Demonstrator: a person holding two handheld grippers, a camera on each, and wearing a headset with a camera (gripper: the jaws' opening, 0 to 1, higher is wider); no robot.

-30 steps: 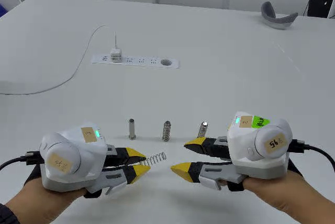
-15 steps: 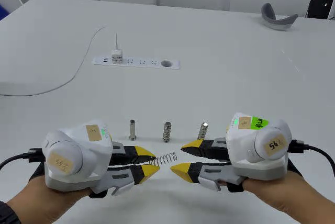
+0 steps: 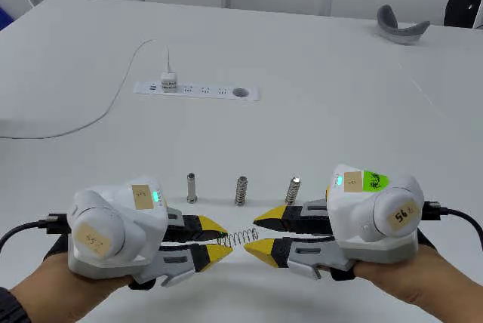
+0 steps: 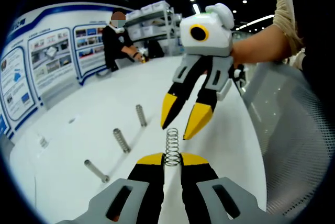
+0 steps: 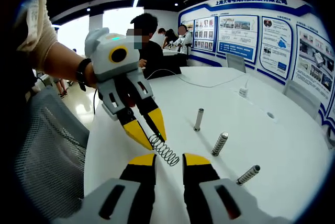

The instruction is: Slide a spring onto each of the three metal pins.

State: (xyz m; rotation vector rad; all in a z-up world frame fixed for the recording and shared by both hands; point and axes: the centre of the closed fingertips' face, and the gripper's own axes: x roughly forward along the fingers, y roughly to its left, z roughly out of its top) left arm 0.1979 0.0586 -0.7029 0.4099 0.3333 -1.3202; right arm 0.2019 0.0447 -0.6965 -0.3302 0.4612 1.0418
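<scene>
Pinching spring [image 3: 238, 237] at one end, left gripper [image 3: 228, 240] fingers narrow; free end between right gripper [image 3: 251, 235] fingers, spread wide.

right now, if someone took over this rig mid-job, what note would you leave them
Left gripper: jaws shut on the loose spring, which points toward the other gripper.
Right gripper: open, jaws either side of that spring's free end, not gripping.
Pins stand in a row just beyond the grippers: middle pin and right pin each carry a spring; left pin is bare.
Done: two of three. Left: slide the held spring onto the left pin.
</scene>
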